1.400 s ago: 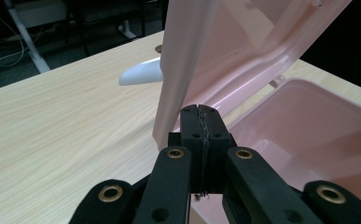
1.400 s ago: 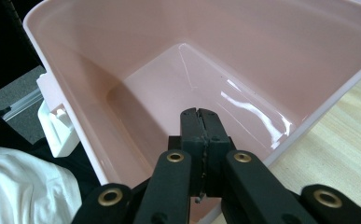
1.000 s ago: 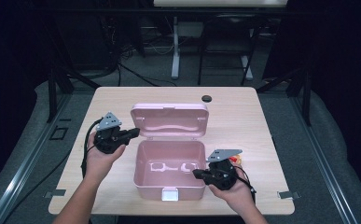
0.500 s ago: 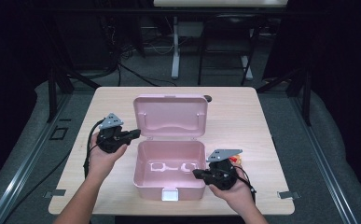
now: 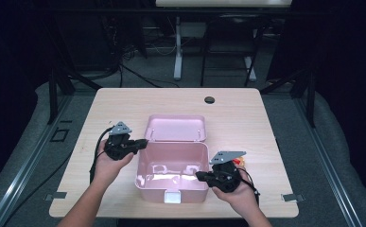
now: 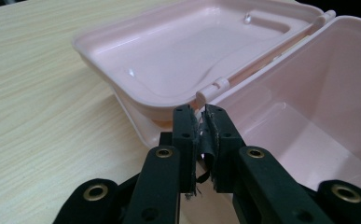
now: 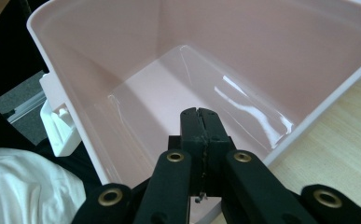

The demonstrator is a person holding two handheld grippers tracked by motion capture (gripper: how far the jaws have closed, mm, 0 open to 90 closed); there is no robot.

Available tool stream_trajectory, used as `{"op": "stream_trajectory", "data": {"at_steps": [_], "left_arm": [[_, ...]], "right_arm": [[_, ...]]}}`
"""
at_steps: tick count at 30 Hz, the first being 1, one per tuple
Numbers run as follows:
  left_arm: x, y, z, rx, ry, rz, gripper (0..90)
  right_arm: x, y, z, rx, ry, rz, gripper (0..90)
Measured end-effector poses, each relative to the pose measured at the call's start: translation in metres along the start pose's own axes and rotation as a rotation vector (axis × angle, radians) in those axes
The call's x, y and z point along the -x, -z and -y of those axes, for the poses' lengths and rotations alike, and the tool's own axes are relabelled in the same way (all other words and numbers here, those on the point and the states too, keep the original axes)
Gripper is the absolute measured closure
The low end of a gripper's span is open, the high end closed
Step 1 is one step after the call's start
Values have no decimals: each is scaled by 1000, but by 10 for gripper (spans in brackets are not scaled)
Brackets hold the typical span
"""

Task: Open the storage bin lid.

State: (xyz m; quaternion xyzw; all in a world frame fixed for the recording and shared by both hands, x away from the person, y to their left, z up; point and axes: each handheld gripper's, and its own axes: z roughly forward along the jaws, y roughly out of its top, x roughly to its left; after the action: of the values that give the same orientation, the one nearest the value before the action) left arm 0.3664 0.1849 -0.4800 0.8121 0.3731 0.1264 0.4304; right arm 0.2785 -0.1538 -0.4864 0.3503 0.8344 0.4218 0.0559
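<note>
Lid [image 5: 176, 128] of the pink box [image 5: 171, 166] lies flat behind the tub at the centre of the high view, so your opening step looks all but finished. Your left gripper [image 5: 142, 143], at the tub's upper-left corner by the hinge [image 6: 213, 88], has just been parting its jaws to a narrow slit with nothing between them; draw it back gently so no pad catches the rim. Keep your right gripper [image 5: 200, 176], jaws pressed together and empty, steady at the tub's right wall at lower right.
</note>
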Motion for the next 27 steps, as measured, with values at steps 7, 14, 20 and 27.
{"op": "stream_trajectory", "data": {"at_steps": [7, 14, 20, 27], "left_arm": [[0, 0, 1, 3, -6, 1, 837], [1, 2, 1, 0, -9, -4, 839], [3, 3, 3, 2, -15, -7, 840], [3, 3, 2, 0, -14, -4, 839]], "right_arm": [[1, 0, 0, 0, -10, -20, 900], [1, 0, 0, -6, -8, -23, 900], [-1, 0, -1, -16, -4, -27, 900], [-2, 0, -1, -18, -10, -31, 884]]}}
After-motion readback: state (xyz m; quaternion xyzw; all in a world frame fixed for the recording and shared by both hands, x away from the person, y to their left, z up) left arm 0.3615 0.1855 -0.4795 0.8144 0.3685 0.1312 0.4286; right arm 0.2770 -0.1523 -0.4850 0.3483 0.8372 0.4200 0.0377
